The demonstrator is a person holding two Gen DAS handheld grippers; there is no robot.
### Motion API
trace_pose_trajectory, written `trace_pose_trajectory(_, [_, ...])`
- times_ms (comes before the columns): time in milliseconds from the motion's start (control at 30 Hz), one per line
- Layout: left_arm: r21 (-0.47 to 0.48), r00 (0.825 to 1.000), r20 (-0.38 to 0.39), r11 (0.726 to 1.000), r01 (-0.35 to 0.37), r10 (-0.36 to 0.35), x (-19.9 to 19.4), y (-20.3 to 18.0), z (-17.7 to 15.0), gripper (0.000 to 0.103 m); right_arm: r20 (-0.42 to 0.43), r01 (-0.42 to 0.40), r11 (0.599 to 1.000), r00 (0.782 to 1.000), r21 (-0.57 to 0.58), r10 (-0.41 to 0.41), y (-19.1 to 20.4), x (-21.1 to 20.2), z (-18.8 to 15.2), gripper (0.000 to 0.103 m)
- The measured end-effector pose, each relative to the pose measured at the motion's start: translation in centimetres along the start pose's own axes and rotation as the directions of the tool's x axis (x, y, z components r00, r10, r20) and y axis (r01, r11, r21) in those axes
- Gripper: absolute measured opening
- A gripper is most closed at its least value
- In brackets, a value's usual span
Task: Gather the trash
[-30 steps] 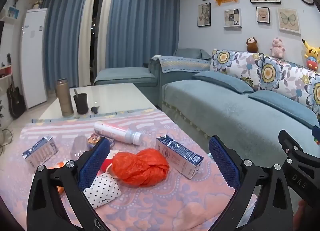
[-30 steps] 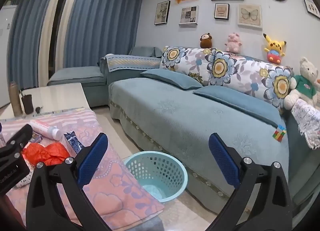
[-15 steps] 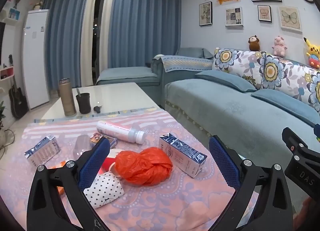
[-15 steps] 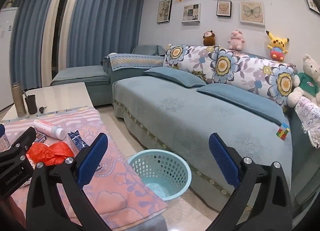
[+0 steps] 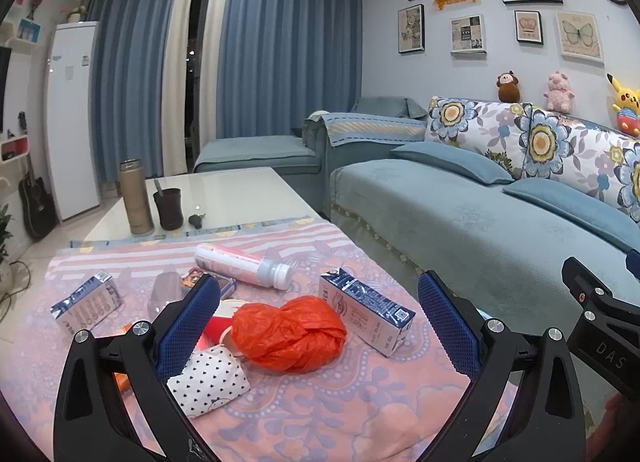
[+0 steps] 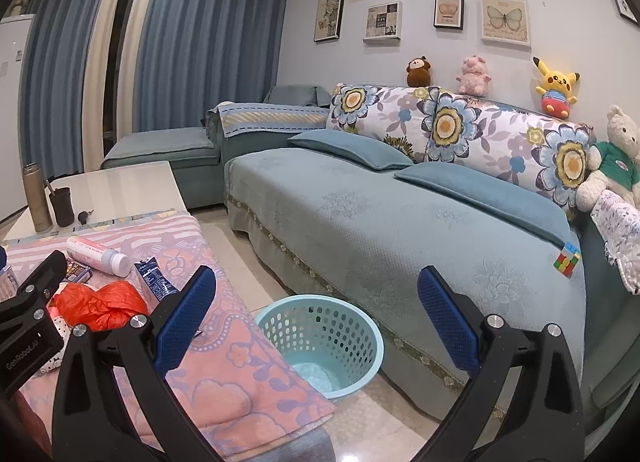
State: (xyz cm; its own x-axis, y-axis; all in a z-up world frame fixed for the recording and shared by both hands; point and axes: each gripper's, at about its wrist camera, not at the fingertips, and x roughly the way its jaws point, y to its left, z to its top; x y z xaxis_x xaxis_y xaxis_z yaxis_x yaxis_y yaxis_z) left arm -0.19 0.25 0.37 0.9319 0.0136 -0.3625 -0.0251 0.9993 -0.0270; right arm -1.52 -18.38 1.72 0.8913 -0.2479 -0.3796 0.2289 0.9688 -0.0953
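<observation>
Blue curtains, a floral-backed sofa (image 6: 400, 222) and a pink flowered cloth over the tabletop (image 5: 320, 414) frame the scene as we set out to collect trash. Over the past second our left hand-held gripper (image 5: 318, 326) has drifted slightly so that the litter sits a touch more centred between its spread blue pads, which hold nothing; we judge this a lining-up for the first pick, with nothing yet gathered. Our right hand-held gripper (image 6: 316, 322) has tipped a little lower, fingers likewise wide apart and empty, bringing the basket (image 6: 320, 310) fuller into sight.

Nearest the left gripper, toward the tabletop's near edge, lies a crumpled orange plastic bag (image 5: 290, 332), thin, glossy and soft enough to crush. Just beside it, toward the sofa-side edge, rests a rigid blue-and-white carton (image 5: 366, 310) on its side; a second carton (image 5: 86, 302) lies near the opposite edge. Behind them a smooth pink-and-white bottle (image 5: 242, 266) with a white cap lies flat. A dotted white fabric piece (image 5: 208, 380) sits at the near edge.

On the floor between tabletop and sofa stands the pale turquoise perforated basket, apparently empty.
</observation>
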Motion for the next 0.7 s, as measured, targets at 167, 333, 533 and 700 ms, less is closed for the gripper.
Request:
trace_pose_trajectory(167, [-0.001,1.0,-0.002,1.0,0.002,-0.002,0.1,0.06,0.0,0.095,-0.01,0.004,1.0,1.0,-0.008,-0.004,0.0,0.17,0.05,0.096])
trace_pose_trajectory(333, [-0.001,1.0,0.001,1.0,0.001,-0.001,0.14,-0.1,-0.16,0.095,-0.015,0.005,1.0,1.0,-0.008,-0.005,-0.06,0.34,-0.05,0.096])
trace_pose_trajectory(533, [-0.001,1.0,-0.002,1.0,0.002,-0.002,0.23,-0.11,-0.17,0.095,-0.016,0.005,1.0,1.0,-0.01,-0.005,0.01,0.46,-0.04,0.096])
trace_pose_trajectory(700, [-0.006,1.0,0.001,1.0,0.001,-0.001,0.24,-0.15,-0.36,0.095,-0.021,0.003,1.0,1.0,-0.005,-0.004,0.17,0.67,-0.14,0.096])
